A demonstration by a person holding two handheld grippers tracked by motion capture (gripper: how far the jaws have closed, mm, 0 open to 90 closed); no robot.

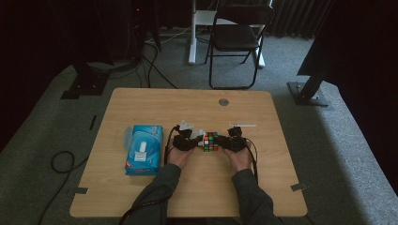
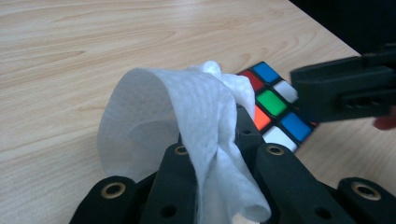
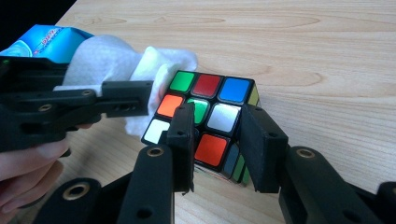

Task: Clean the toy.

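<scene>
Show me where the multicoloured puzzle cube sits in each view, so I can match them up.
High view: multicoloured puzzle cube at table centre, between both grippers.
Left gripper view: right of centre, behind the white wipe.
Right gripper view: centre, with the right gripper shut on its near edge.
Shared landmark: the white wipe beside the cube.
</scene>
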